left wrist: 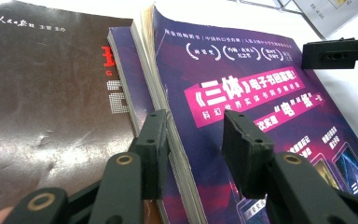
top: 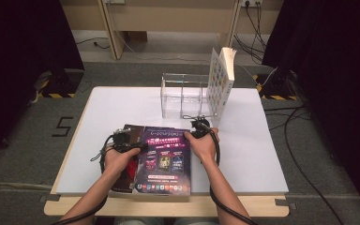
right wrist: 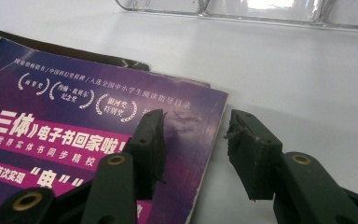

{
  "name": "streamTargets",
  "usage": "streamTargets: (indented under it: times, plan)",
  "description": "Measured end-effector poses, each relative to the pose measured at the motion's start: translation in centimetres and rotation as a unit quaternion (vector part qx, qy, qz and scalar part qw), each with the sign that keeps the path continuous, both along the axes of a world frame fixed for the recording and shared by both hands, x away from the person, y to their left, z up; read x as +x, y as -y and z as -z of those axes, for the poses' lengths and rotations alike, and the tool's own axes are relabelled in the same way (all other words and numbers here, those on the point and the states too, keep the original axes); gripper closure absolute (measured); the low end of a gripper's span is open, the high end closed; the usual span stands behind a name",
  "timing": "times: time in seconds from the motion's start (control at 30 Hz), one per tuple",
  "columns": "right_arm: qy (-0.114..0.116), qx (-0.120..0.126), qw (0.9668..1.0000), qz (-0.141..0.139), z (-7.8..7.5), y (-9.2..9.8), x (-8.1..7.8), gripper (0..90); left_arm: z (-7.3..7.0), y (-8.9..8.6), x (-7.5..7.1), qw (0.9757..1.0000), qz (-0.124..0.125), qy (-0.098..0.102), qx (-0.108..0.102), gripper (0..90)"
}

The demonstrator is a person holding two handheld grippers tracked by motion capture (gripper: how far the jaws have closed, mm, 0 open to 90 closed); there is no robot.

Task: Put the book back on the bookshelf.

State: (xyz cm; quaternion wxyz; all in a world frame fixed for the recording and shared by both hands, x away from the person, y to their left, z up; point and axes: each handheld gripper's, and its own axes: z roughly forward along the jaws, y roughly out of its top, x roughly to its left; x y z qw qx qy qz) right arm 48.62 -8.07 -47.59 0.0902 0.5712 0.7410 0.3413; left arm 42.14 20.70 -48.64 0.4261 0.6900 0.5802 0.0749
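Two forearms come in from the bottom of the high view, one to each side of the purple book (top: 165, 159), which lies flat on the white table (top: 258, 154) near its front edge, on top of a darker magazine (top: 125, 154). The left gripper (top: 122, 139) sits at the book's left edge, the right gripper (top: 199, 127) at its far right corner. Hands cover much of both tools there, so the jaws are hard to read. From the left gripper (left wrist: 193, 135) view the jaws stand apart astride the book's page edge, not pressing it, and the other gripper's black tip shows at top right. In the right gripper (right wrist: 193, 140) view the jaws are parted over the book's corner, one above the cover, one above bare table. A clear acrylic rack (top: 183, 96) with an upright white book (top: 221, 84) stands behind, cut off in the right gripper view.
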Motion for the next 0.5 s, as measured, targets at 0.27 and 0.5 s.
streamTargets:
  times: [0.27,0.5]
  plan:
    - [-0.008,0.015,0.9998,0.006,0.16,-0.36,0.07,53.1,-0.01,0.04,-0.07,1.0000,-0.003,0.000,-0.005,59.1]
    - [-0.010,0.030,0.9994,0.016,0.41,-0.33,0.09,51.4,-0.27,0.17,-0.23,0.9999,-0.010,0.002,-0.007,59.4]
